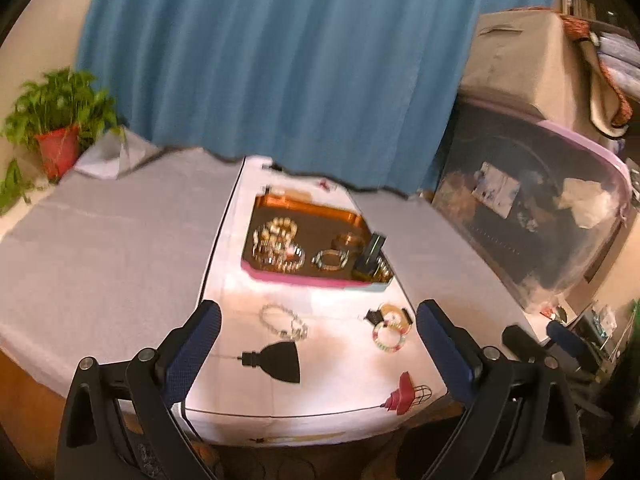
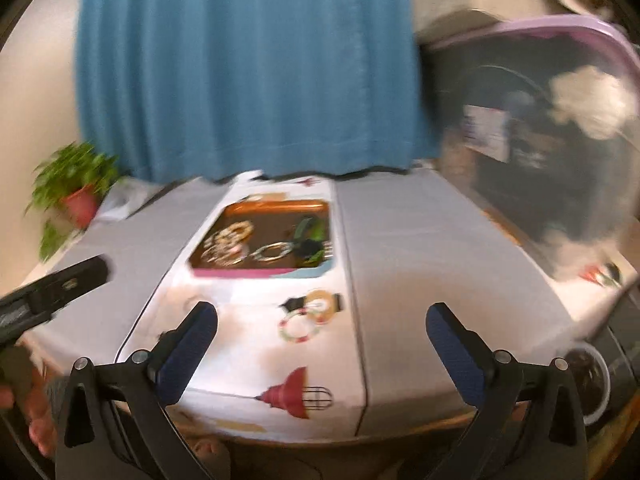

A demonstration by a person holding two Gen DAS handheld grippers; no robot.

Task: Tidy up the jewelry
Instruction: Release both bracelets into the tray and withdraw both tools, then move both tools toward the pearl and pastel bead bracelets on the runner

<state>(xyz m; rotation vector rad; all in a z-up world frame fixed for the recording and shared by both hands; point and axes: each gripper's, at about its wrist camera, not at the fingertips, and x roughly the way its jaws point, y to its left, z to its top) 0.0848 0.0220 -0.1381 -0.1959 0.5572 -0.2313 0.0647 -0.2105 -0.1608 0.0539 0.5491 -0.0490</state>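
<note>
- Left wrist view: left gripper (image 1: pixel 318 332) spread wide with nothing between its blue pads (image 1: pixel 192 354), held above the near end of the table (image 1: pixel 100 232).
- On the white cloth (image 1: pixel 332 384) under the gap, a silvery chain (image 1: pixel 282 320) towards the left finger and two overlapping bangles (image 1: pixel 390 326) towards the right finger.
- Further back, a copper tray (image 1: pixel 308 204) with a pink front edge, holding a heap of gold and silver bracelets (image 1: pixel 276 246), a silver bangle (image 1: pixel 330 260) and a dark upright piece (image 1: pixel 370 258), too blurred to name.
- Behind the table a blue curtain (image 1: pixel 272 60); far left, a plant in a red pot (image 1: pixel 58 150).
- Right wrist view: right gripper (image 2: pixel 322 334) likewise wide apart and empty, over the same cloth (image 2: pixel 248 344).
- Bangles (image 2: pixel 308 318) between the fingers, apart from both; tray (image 2: pixel 276 206) beyond with its jewellery, possibly a green band (image 2: pixel 314 228) inside.
- Left gripper's black finger (image 2: pixel 74 278) at the left edge, with a hand (image 2: pixel 36 420) below it.
</note>
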